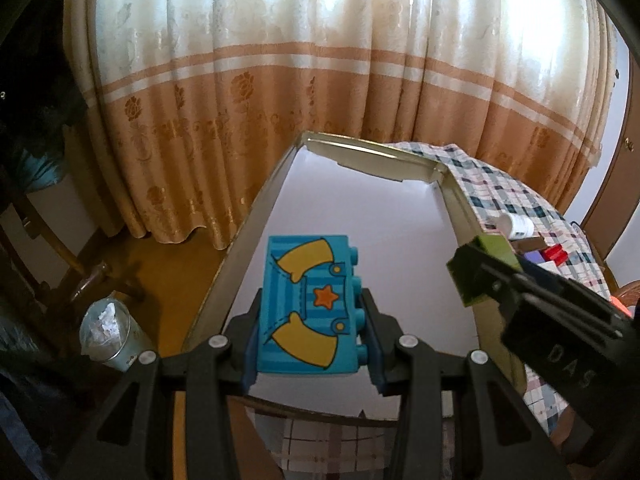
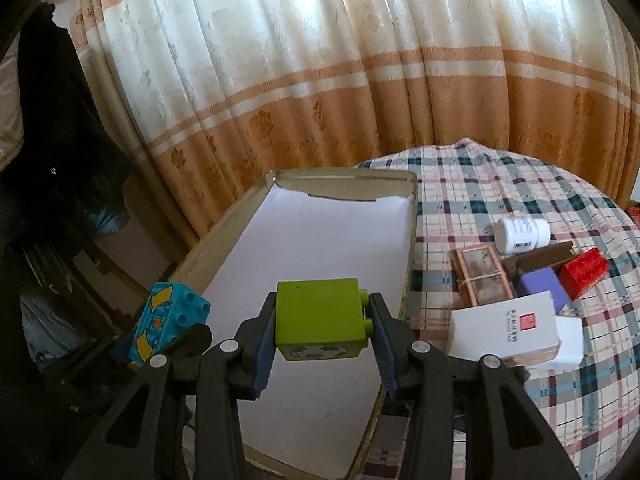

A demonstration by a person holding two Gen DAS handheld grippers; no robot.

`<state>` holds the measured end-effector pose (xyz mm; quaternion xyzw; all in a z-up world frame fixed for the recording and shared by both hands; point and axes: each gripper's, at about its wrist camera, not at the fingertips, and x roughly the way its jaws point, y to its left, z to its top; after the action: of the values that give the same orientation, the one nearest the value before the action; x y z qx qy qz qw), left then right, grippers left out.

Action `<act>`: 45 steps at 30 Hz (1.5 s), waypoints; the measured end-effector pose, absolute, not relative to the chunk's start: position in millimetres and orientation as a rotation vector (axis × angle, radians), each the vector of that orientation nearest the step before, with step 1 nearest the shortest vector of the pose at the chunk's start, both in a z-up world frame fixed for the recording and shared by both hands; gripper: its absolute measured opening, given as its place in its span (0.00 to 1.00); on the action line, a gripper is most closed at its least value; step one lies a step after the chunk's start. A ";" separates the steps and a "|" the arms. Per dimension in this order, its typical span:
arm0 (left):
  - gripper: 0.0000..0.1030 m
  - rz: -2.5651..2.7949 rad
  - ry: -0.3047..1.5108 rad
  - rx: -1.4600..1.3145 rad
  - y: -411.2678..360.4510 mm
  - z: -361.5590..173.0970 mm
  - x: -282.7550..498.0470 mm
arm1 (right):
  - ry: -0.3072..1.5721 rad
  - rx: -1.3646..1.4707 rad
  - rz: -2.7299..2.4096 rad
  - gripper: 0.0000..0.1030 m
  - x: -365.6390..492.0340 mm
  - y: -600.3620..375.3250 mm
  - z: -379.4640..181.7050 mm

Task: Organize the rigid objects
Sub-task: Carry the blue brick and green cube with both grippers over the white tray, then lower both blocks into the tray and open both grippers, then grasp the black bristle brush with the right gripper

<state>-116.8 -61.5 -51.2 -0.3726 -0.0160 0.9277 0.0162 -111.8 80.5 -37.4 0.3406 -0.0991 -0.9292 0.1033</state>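
Over the tray, which has nothing in it yet, you've got your left gripper clamped on the blue brick and your right gripper pinching the green brick. Bottle, boxes and red brick wait on the tablecloth.
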 end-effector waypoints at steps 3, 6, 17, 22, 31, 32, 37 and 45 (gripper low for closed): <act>0.41 2.884 -0.052 -1.174 -62.4 -55.1 -119.4 | -0.266 1.025 -2.733 0.45 -116.5 75.4 -43.2; 0.41 2.885 -0.054 -1.190 -63.8 -58.9 -121.3 | -0.246 1.040 -2.726 0.45 -121.8 72.6 -48.0; 0.44 2.931 0.047 -1.200 -57.7 -64.2 -122.9 | -0.224 0.993 -2.724 0.45 -123.9 72.6 -58.1; 0.83 2.967 0.094 -1.151 -51.3 -60.1 -115.2 | -0.256 0.944 -2.655 0.72 -120.6 69.4 -55.7; 0.94 3.026 -0.099 -1.063 -61.1 -48.9 -101.8 | -0.376 0.755 -2.848 0.74 -87.5 108.3 -29.2; 0.94 3.024 -0.104 -1.063 -59.1 -50.4 -101.3 | -0.380 0.749 -2.884 0.74 -82.3 115.6 -30.1; 0.94 3.014 -0.068 -1.066 -43.0 -55.7 -95.9 | -0.381 0.805 -2.985 0.74 -67.2 144.3 -43.5; 0.94 2.979 -0.049 -1.025 -23.3 -48.3 -85.8 | -0.465 0.871 -3.042 0.74 -53.3 181.4 -48.3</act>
<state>-85.8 -23.3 -48.3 -0.3254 -0.0156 0.9454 -0.0048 -53.3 181.4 -48.3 0.2723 -0.1452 -0.9508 -0.0282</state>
